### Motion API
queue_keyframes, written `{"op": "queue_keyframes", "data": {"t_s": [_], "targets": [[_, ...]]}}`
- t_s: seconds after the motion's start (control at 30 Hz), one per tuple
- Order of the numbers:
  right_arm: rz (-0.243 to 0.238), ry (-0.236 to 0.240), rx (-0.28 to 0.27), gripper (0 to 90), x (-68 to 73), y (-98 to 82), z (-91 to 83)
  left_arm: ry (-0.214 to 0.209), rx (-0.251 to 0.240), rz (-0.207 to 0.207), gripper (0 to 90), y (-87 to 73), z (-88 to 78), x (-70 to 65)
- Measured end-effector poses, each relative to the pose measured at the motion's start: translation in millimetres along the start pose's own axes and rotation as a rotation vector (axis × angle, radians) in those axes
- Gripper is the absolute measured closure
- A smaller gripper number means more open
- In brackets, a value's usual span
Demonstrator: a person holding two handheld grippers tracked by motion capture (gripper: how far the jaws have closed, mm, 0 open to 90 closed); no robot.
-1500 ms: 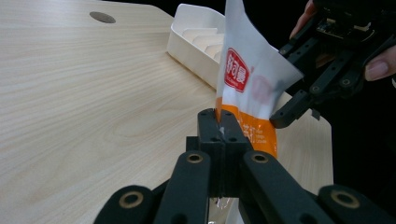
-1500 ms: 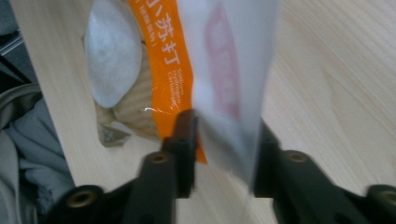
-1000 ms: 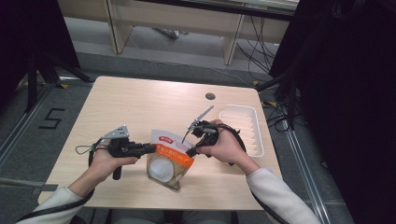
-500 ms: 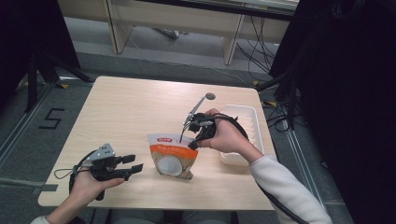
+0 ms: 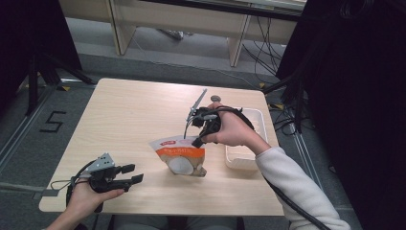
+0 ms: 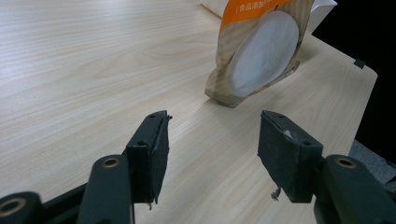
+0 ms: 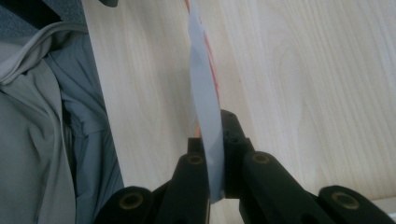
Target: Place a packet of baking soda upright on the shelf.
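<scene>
Two grippers are mine, and from the high view they sit well apart. My left gripper (image 5: 130, 174) rests low near the table's (image 5: 124, 115) near left corner, jaws spread and holding nothing. My right gripper (image 5: 197, 141) is over the middle, pinching the top edge of the pouch (image 5: 181, 155), which stands upright on its base just left of the white tray (image 5: 249, 136). I see nothing lying in the tray, though my right hand (image 5: 232, 129) covers part of it.

In the left gripper view my two padded jaws stand wide with bare wood between them, and the pouch (image 6: 259, 51) stands ahead and to the right, clear of both pads. Its round white window shows pale contents I cannot name; the bottom gusset looks creased and soft.

In the right gripper view my jaws are closed on the pouch's (image 7: 205, 107) flat top seal, seen edge-on as a thin pale strip running up from between the pads.

I judge the pouch light, its film pliable and somewhat slick, so it should sag or swing if lifted by one corner. The sealed top band is the stiffest part and the sound place to grip; the belly would only crumple.
</scene>
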State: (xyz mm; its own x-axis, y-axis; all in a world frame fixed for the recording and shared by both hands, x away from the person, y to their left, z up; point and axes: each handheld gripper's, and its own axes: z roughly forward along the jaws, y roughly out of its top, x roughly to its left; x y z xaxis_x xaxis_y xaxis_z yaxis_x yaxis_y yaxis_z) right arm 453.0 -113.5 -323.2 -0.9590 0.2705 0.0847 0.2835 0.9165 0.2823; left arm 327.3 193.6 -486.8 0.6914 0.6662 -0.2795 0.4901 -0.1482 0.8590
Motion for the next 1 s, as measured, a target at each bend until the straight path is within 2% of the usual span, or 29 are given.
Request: {"op": "queue_keyframes", "data": {"t_s": [0.07, 0.2, 0.23, 0.27, 0.3, 0.33, 0.43, 0.47, 0.5, 0.67, 0.77, 0.97, 1.0], "targets": [[-0.017, 0.001, -0.002, 90.0, -1.6, 0.1, -0.7, 0.006, -0.001, -0.006, 42.0, 0.0, 0.0, -0.1], [-0.012, -0.001, 0.003, 90.0, -2.4, 1.1, -5.2, 0.012, -0.001, -0.003, 40.9, -0.2, 0.2, 0.0], [-0.005, -0.003, 0.012, 90.0, -3.1, 1.0, -8.1, 0.02, -0.005, -0.016, 39.7, -0.4, 0.3, -0.8], [-0.023, -0.009, 0.006, 90.0, -4.4, 1.2, -8.7, 0.021, -0.005, -0.013, 39.5, -0.3, 0.3, -0.7], [-0.013, -0.019, 0.008, 90.0, -4.2, 1.0, -10.0, 0.022, -0.001, -0.013, 39.2, -0.7, 0.5, 0.0], [-0.014, -0.015, 0.008, 90.0, -4.3, 1.4, -11.0, 0.014, 0.0, 0.005, 39.1, -0.6, 0.7, 1.3], [-0.006, -0.029, 0.011, 90.0, -4.7, 1.9, -15.1, 0.018, 0.0, -0.012, 38.9, -0.9, 1.2, 0.2], [-0.006, -0.029, 0.011, 90.0, -4.7, 1.9, -15.1, 0.018, 0.0, -0.012, 38.9, -0.9, 1.2, 0.2], [-0.027, -0.019, 0.002, 90.0, -6.5, 2.3, -15.3, 0.019, 0.001, -0.011, 38.9, -1.0, 1.3, 0.2], [-0.019, -0.029, 0.001, 90.0, -5.8, 3.8, -21.5, 0.022, 0.005, -0.011, 38.9, -1.1, 1.3, 0.0], [-0.04, -0.028, -0.003, 90.0, -6.7, 4.2, -24.1, 0.024, 0.006, -0.009, 38.8, -1.1, 1.3, -0.2], [-0.03, -0.034, 0.006, 90.0, -6.1, 3.8, -28.4, 0.027, 0.006, -0.009, 38.7, -1.1, 1.4, -0.1], [-0.04, -0.035, 0.002, 90.0, -6.6, 3.9, -29.0, 0.027, 0.006, -0.008, 38.7, -1.1, 1.4, -0.1]]}}
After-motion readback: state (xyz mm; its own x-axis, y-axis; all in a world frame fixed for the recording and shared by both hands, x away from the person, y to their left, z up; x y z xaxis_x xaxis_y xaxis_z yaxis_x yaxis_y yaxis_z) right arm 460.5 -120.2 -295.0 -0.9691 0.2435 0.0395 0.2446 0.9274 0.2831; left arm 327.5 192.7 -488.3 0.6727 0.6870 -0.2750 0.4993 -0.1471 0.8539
